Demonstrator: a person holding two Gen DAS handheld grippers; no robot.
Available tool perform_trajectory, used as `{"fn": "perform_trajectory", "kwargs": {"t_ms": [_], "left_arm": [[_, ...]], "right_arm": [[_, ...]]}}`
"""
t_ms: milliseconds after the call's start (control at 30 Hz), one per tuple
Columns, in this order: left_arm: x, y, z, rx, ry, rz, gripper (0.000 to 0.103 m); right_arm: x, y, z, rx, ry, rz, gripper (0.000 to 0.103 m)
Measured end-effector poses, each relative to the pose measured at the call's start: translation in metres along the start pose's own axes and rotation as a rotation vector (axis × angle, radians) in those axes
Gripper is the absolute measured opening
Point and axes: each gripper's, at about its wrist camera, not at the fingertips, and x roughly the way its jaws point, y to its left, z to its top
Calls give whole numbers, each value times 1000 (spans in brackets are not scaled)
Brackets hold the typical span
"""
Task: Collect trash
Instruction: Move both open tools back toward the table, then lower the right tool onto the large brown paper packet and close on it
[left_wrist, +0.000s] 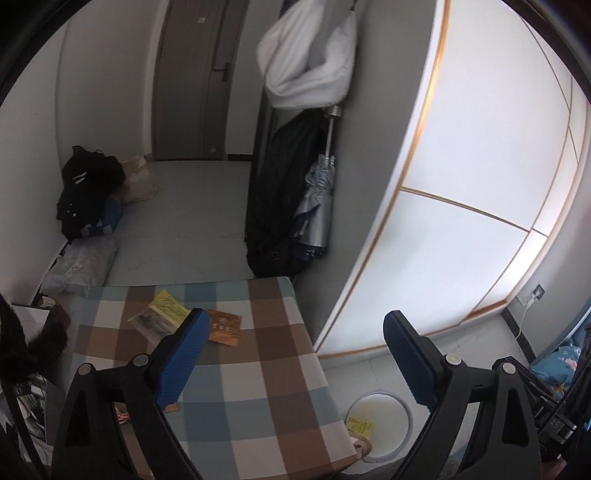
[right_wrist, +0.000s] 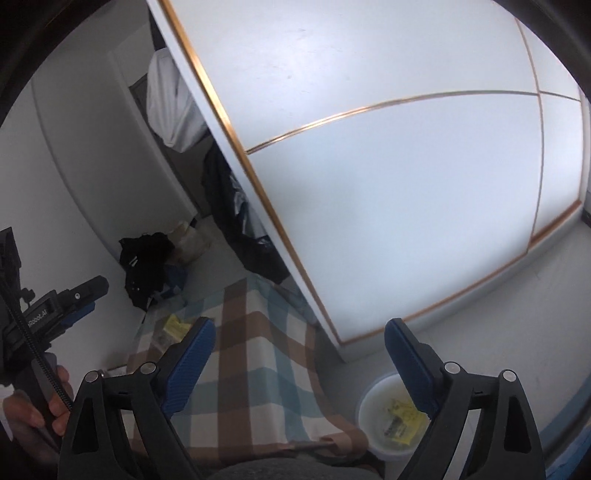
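A checked tabletop holds a yellow packet and an orange packet. Beside it, a white bin contains a yellow wrapper. The left claw and right claw both gape wide, holding nothing.

The place was a lived-in room of a home, likely a bedroom or entry corner. A tall white wardrobe with thin gold trim filled one wall, and a grey door stood at the far end. White bedding or a pillow hung high beside dark coats and a folded grey umbrella. Bags and a black garment lay heaped on the pale floor. A checked cloth covered a small table, with a white waste bin beside it.
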Motion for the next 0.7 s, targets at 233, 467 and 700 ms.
{"fn": "perform_trajectory", "kwargs": {"t_ms": [233, 467, 700], "left_arm": [[-35, 67, -1, -68, -72, 125, 99], [-38, 124, -19, -149, -67, 216, 100], [-27, 175, -41, -202, -47, 287, 100]], "right_arm": [[20, 84, -6, -98, 6, 131, 94], [49, 150, -34, -185, 71, 226, 94], [80, 203, -72, -263, 181, 286, 94]]}}
